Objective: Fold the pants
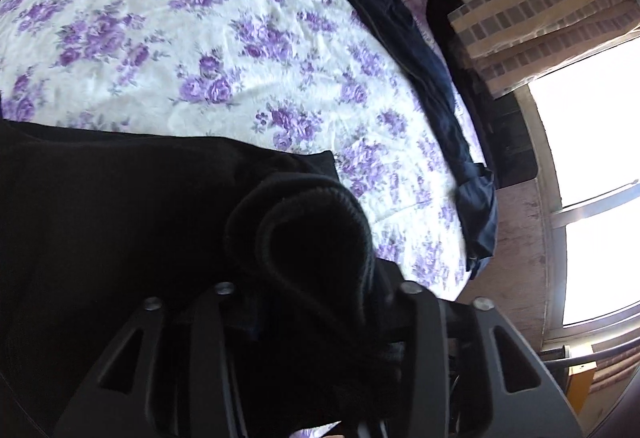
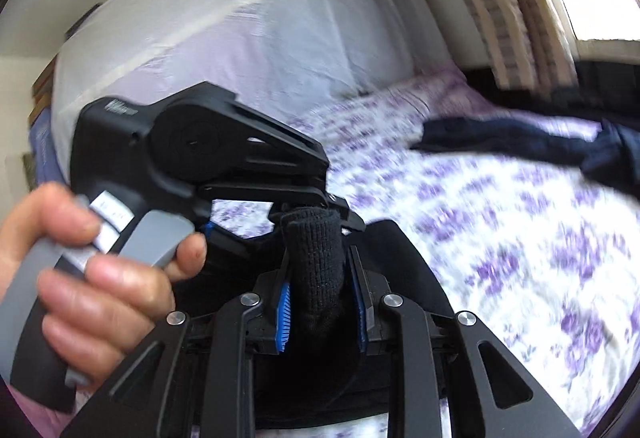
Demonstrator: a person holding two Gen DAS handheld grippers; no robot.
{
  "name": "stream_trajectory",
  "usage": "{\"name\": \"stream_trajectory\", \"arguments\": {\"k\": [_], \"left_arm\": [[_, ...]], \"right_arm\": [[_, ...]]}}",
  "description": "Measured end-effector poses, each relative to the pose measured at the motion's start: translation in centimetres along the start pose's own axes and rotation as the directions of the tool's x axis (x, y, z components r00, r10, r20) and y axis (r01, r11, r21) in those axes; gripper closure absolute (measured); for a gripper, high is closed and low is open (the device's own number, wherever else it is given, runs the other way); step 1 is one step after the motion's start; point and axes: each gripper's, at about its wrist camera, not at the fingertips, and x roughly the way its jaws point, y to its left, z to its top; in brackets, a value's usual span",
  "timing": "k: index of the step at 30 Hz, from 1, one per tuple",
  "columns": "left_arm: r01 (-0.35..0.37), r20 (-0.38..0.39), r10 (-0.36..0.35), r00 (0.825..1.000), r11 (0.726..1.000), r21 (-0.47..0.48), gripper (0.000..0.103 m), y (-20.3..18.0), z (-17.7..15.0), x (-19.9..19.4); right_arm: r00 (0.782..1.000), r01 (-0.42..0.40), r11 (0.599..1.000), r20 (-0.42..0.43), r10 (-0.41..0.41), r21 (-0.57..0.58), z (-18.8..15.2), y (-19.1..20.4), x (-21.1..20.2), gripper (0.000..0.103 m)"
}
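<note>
My right gripper (image 2: 320, 278) clamps black knit pants (image 2: 316, 270); left gripper (image 1: 316, 302) part-open, same fabric between jaws, grip unclear; purple-floral bedsheet (image 1: 160, 38) beyond.

The right gripper (image 2: 320, 302) is matte black, its linkage arms pinned with round silver screws, its fingers (image 2: 283, 318) lined with ribbed blue pads. The left gripper (image 1: 312, 302) has the same black frame, a grey trigger, a white label, and a bare hand (image 2: 96, 266) on its grey handle.
</note>
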Motion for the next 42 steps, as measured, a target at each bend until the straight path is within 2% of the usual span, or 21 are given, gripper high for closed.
{"name": "stream_trajectory", "arguments": {"k": [2, 4, 6, 10, 12, 13, 16, 17, 18, 19, 20, 21, 24, 27, 28, 29, 31, 33, 35, 39, 42], "left_arm": [[0.019, 0.008, -0.019, 1.0, 1.0, 0.013, 0.039, -0.3, 0.0, -0.1], [0.007, 0.051, -0.011, 0.999, 0.997, 0.077, 0.027, -1.3, -0.3, -1.6], [-0.02, 0.128, 0.001, 0.992, 0.989, 0.145, 0.017, -1.9, -0.8, -4.6], [-0.116, 0.299, 0.049, 0.953, 0.971, 0.211, 0.012, -0.5, -2.3, -10.6], [-0.192, 0.379, 0.11, 0.919, 0.964, 0.186, 0.012, 1.6, -3.0, -13.0], [-0.199, 0.388, 0.12, 0.914, 0.965, 0.171, 0.012, 2.5, -2.9, -13.5], [-0.158, 0.385, 0.115, 0.916, 0.984, 0.081, 0.012, 6.8, -3.4, -14.8], [-0.146, 0.38, 0.108, 0.919, 0.987, 0.074, 0.012, 7.4, -3.6, -14.8], [-0.136, 0.373, 0.104, 0.922, 0.989, 0.061, 0.012, 8.4, -4.0, -14.8], [-0.132, 0.373, 0.103, 0.922, 0.99, 0.053, 0.012, 8.9, -4.3, -14.6], [-0.127, 0.362, 0.099, 0.927, 0.99, 0.054, 0.012, 9.6, -5.0, -14.1], [-0.129, 0.347, 0.101, 0.932, 0.99, 0.06, 0.012, 9.7, -5.5, -13.5], [-0.17, 0.272, 0.142, 0.952, 0.982, 0.083, 0.012, 11.1, -8.4, -10.4], [-0.17, 0.21, 0.15, 0.966, 0.982, 0.082, 0.012, 13.3, -10.0, -9.2], [-0.149, 0.215, 0.131, 0.968, 0.986, 0.071, 0.012, 13.8, -10.1, -9.9], [-0.136, 0.227, 0.118, 0.967, 0.988, 0.068, 0.012, 14.0, -10.0, -10.6], [-0.14, 0.296, 0.116, 0.948, 0.988, 0.062, 0.012, 14.4, -9.2, -13.4], [-0.193, 0.377, 0.156, 0.913, 0.979, 0.063, 0.012, 14.2, -8.0, -16.0], [-0.241, 0.415, 0.182, 0.891, 0.966, 0.095, 0.012, 13.3, -6.5, -17.2], [-0.214, 0.376, 0.137, 0.916, 0.962, 0.17, 0.012, 12.0, -3.8, -15.4], [-0.34, 0.316, 0.268, 0.91, 0.919, 0.201, 0.012, 12.2, -2.2, -11.4]], "right_arm": [[0.999, 0.014, 0.996, -0.045, -0.011, 0.089, -0.1, -1.8, 0.8, 0.072], [0.996, 0.04, 0.988, -0.09, -0.027, 0.152, 0.1, -3.3, 1.2, 0.051], [0.992, 0.064, 0.985, -0.117, -0.046, 0.161, 0.5, -4.2, 1.0, 0.047], [0.987, 0.152, 0.98, 0.025, -0.156, 0.128, 3.4, -4.9, -2.8, 0.045], [0.995, 0.079, 0.995, 0.061, -0.083, 0.064, 5.0, -3.8, -3.3, 0.045], [0.999, -0.025, 1.0, 0.035, 0.025, 0.016, 5.5, -2.6, -2.7, 0.045], [0.965, -0.242, 0.97, -0.104, 0.24, -0.006, 5.7, -0.3, 0.8, 0.051], [0.94, -0.296, 0.955, -0.172, 0.294, 0.017, 5.4, 0.3, 2.8, 0.054], [0.932, -0.296, 0.955, -0.213, 0.295, 0.026, 5.1, 0.4, 4.4, 0.055], [0.933, -0.254, 0.967, -0.255, 0.253, 0.031, 4.9, 0.1, 6.1, 0.055], [0.936, -0.142, 0.989, -0.319, 0.147, 0.039, 4.4, -1.0, 8.3, 0.055], [0.925, -0.062, 0.996, -0.371, 0.083, 0.07, 3.8, -2.6, 9.7, 0.06], [0.913, -0.007, 0.983, -0.4, 0.081, 0.185, 2.8, -6.7, 10.6, 0.083], [0.927, 0.051, 0.99, -0.374, 0.001, 0.131, 4.0, -5.7, 7.7, 0.056], [0.943, 0.012, 0.996, -0.334, 0.016, 0.084, 4.6, -4.3, 6.2, 0.056], [0.951, -0.07, 0.997, -0.3, 0.074, 0.025, 5.0, -2.0, 4.3, 0.056], [0.946, -0.196, 0.979, -0.273, 0.176, -0.047, 5.2, 1.2, 2.0, 0.056], [0.919, -0.315, 0.94, -0.289, 0.268, -0.13, 4.7, 5.0, 0.8, 0.058], [0.885, -0.399, 0.895, -0.34, 0.318, -0.201, 2.9, 8.1, 1.0, 0.06], [0.832, -0.374, 0.875, -0.528, 0.172, -0.305, -2.8, 9.6, 3.0, 0.074], [0.822, -0.361, 0.869, -0.555, 0.125, -0.339, -4.6, 8.2, 2.1, 0.076]]}}
